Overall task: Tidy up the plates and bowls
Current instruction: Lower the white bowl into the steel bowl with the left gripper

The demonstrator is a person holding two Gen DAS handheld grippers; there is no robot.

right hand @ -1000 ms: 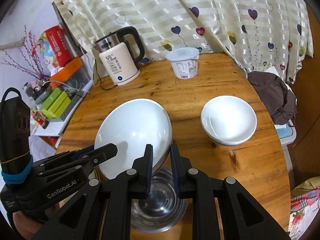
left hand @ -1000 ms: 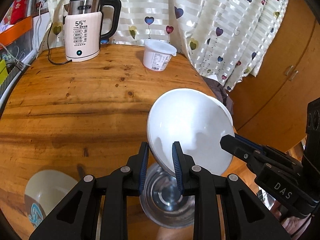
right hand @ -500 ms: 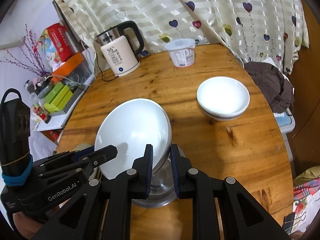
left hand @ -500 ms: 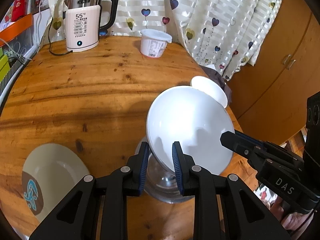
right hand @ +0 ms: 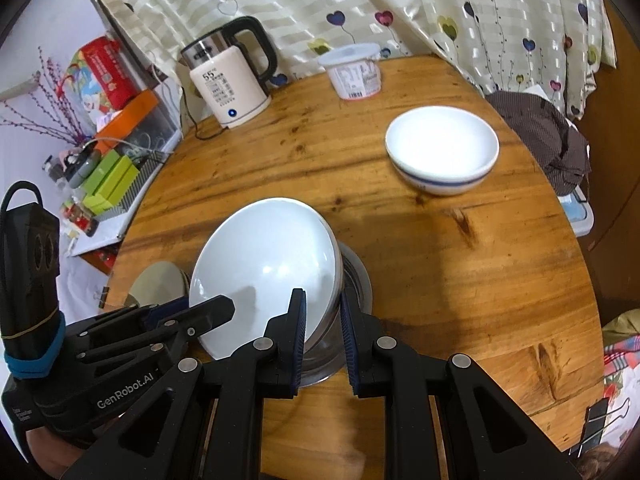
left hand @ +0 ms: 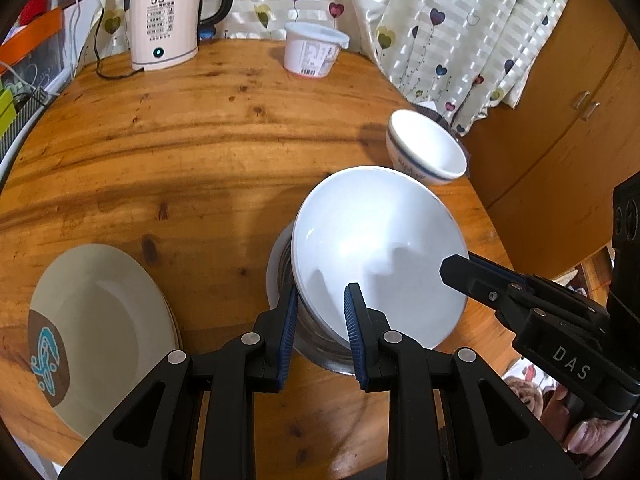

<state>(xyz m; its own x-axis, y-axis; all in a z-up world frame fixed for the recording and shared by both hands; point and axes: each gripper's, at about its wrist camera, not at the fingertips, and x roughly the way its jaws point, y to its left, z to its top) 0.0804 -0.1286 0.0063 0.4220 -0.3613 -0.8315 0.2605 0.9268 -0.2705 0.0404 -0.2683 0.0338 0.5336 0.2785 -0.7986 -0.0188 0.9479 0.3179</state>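
Observation:
A large white bowl (left hand: 376, 248) is held tilted above a steel bowl (left hand: 320, 344) on the round wooden table (left hand: 200, 152). My left gripper (left hand: 322, 312) is shut on the white bowl's near left rim. My right gripper (right hand: 322, 320) is shut on its right rim (right hand: 280, 248), with the steel bowl (right hand: 352, 280) behind and under it. A white bowl with a blue band (right hand: 442, 154) sits at the table's right side, also in the left wrist view (left hand: 426, 152). A cream plate with a brown and teal mark (left hand: 96, 328) lies at the near left.
A pink electric kettle (left hand: 168, 20) and a lidded white tub (left hand: 314, 50) stand at the table's far edge by the heart-print curtain. A wooden cabinet (left hand: 568, 120) is to the right. Boxes and clutter (right hand: 112, 160) sit left of the table. Brown cloth (right hand: 540, 128) lies on the right.
Both grippers have carried the white bowl lower and nearer, over the steel bowl. The blue-banded bowl and the cream plate have come more fully into view.

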